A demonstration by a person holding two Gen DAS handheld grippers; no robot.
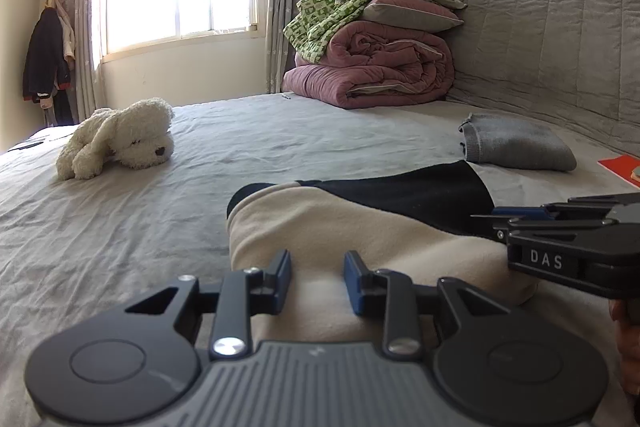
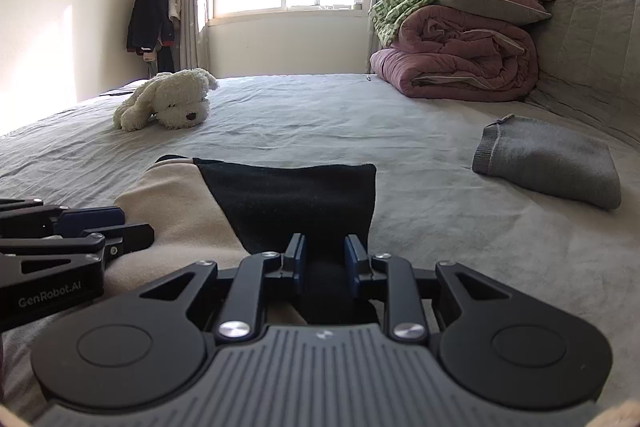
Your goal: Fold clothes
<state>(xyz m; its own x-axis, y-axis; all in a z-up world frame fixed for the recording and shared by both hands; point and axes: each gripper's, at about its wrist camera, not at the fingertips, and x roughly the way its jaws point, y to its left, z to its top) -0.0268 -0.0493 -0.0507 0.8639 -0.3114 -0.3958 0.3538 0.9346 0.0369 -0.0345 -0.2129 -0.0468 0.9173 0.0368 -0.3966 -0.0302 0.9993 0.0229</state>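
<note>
A folded cream and black garment [image 1: 360, 227] lies on the grey bed sheet [image 1: 200, 187] in front of both grippers. My left gripper [image 1: 318, 273] hovers at its cream part, jaws apart, with the cloth visible through the gap and no pad pressing on it. In the right wrist view my right gripper [image 2: 326, 257] sits over the garment's black part [image 2: 288, 199], jaws parted, with black cloth lying loose between them. Each gripper shows in the other's view: the right gripper [image 1: 486, 221] at the right edge, the left gripper [image 2: 136, 227] at the left edge.
A folded grey garment [image 1: 516, 147] lies to the right near the padded headboard [image 1: 560, 27]. A white plush dog [image 1: 120, 139] lies far left. Stacked quilts and pillows [image 1: 372, 67] fill the far corner. A red flat item [image 1: 620, 165] is at the right edge.
</note>
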